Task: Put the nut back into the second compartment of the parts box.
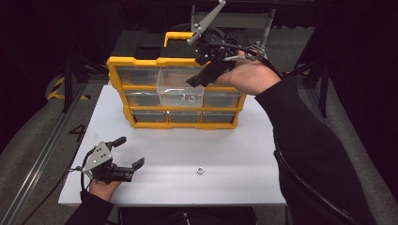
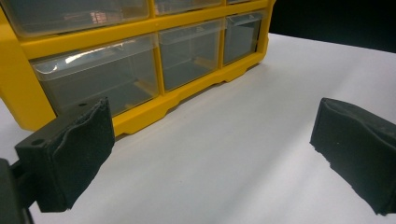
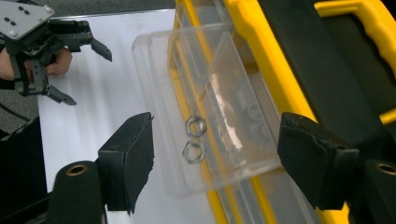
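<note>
1. Drawer cabinet (image 1: pixel 136 89) stands at table's (image 1: pixel 234 140) far edge, upper centre of frame.
2. Mid drawer (image 1: pixel 180 89) pulled out; two nuts (image 3: pixel 194 139) lie in it.
3. Right gripper (image 1: pixel 199 78) hovers above drawer's right side.
4. Loose nut (image 1: pixel 200 170) on table, lower centre.
5. Left gripper (image 1: pixel 127 157) lower left, well apart from loose nut.

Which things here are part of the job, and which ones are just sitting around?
Part of the job:
- pulled-out clear drawer
- two nuts lying in it
- loose nut on the table
- right gripper, open above the drawer

Just sitting around:
- shut drawers of the yellow organizer
- left gripper, open and holding nothing
- white table
</note>
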Tool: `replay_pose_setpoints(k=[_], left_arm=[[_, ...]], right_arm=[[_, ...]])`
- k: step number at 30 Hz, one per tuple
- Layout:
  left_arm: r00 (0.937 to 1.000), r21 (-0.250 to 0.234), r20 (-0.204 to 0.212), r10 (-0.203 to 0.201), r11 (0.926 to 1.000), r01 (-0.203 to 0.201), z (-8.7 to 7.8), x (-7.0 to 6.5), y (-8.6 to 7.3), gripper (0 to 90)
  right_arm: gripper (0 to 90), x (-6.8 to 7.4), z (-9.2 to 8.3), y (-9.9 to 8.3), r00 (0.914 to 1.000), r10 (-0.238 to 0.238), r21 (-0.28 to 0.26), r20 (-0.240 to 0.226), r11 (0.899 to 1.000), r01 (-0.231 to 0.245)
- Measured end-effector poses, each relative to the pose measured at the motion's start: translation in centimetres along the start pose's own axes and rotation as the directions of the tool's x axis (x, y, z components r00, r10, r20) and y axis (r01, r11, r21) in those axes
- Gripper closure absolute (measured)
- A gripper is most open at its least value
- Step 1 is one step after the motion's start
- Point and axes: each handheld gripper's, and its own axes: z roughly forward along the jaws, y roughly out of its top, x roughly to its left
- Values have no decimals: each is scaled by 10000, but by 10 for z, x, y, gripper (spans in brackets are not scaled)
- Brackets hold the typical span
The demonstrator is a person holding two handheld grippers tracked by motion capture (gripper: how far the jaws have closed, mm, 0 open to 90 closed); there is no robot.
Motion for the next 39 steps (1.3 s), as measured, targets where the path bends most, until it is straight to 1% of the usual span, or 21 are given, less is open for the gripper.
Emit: replay_pose_setpoints(k=[1, 2, 3, 5, 8, 11, 13, 16, 17, 18, 22, 26, 28, 30, 31, 34, 35, 38, 39], left_arm=[[10000, -8, 5, -7, 10000, 7, 0, 0, 0, 4], [10000, -8, 5, -7, 10000, 7, 0, 0, 0, 4], [10000, -4, -9, 26, 10000, -26, 0, 0, 0, 4], [10000, -24, -33, 12, 10000, -12, 1, 0, 0, 4], [10000, -1, -34, 3, 10000, -3, 1, 0, 0, 4], [10000, -32, -40, 8, 10000, -8, 1, 0, 0, 4], [10000, -37, -30, -2, 10000, 2, 2, 0, 0, 4], [10000, -23, -21, 16, 10000, -16, 2, 0, 0, 4], [10000, -23, -21, 16, 10000, -16, 2, 0, 0, 4], [10000, -32, -33, 9, 10000, -9, 2, 0, 0, 4], [10000, -61, -30, -15, 10000, 15, 2, 0, 0, 4], [10000, -23, -40, 35, 10000, -35, 2, 0, 0, 4], [10000, -25, -40, 35, 10000, -35, 2, 0, 0, 4], [10000, -29, -46, 29, 10000, -29, 2, 0, 0, 4], [10000, -33, -41, 33, 10000, -34, 2, 0, 0, 4], [10000, -35, -35, 12, 10000, -12, 2, 0, 0, 5], [10000, -29, -25, 41, 10000, -41, 2, 0, 0, 5], [10000, -50, -44, 10, 10000, -10, 1, 0, 0, 4], [10000, -65, -21, -9, 10000, 9, 1, 0, 0, 4]], right_arm=[[232, 3, -5, -6, 9999, -52, -58, 96, 10000, 52], [232, 3, -5, -6, 9999, -52, -58, 96, 10000, 52], [227, 9, -11, -15, 9998, -182, -154, 113, 9997, 183], [212, 14, -14, -24, 9998, -142, -161, 170, 9998, 144], [203, 20, -14, -37, 9995, -192, -70, 233, 9998, 194], [197, 27, -11, -49, 9997, -156, 79, 202, 9998, 155], [196, 34, -7, -58, 9998, -149, 61, 152, 9999, 148], [196, 41, 1, -70, 9997, -245, 87, 22, 9997, 245], [196, 41, 1, -70, 9997, -245, 87, 22, 9997, 245], [194, 46, 9, -78, 9997, -212, 158, 79, 9997, 211], [194, 52, 20, -88, 9997, -226, 239, -51, 9995, 227], [194, 62, 35, -98, 9989, -215, 383, -420, 9990, 231], [194, 67, 43, -102, 9983, -218, 362, -540, 9991, 238], [194, 71, 50, -106, 9979, -171, 460, -626, 9987, 200], [194, 72, 53, -108, 9971, -186, 505, -744, 9985, 224], [194, 77, 63, -113, 9967, -252, 597, -770, 9978, 298], [194, 77, 63, -113, 9967, -252, 597, -770, 9978, 298], [194, 81, 74, -119, 9954, -215, 682, -930, 9973, 280], [194, 82, 81, -124, 9947, -179, 775, -1010, 9967, 258]])
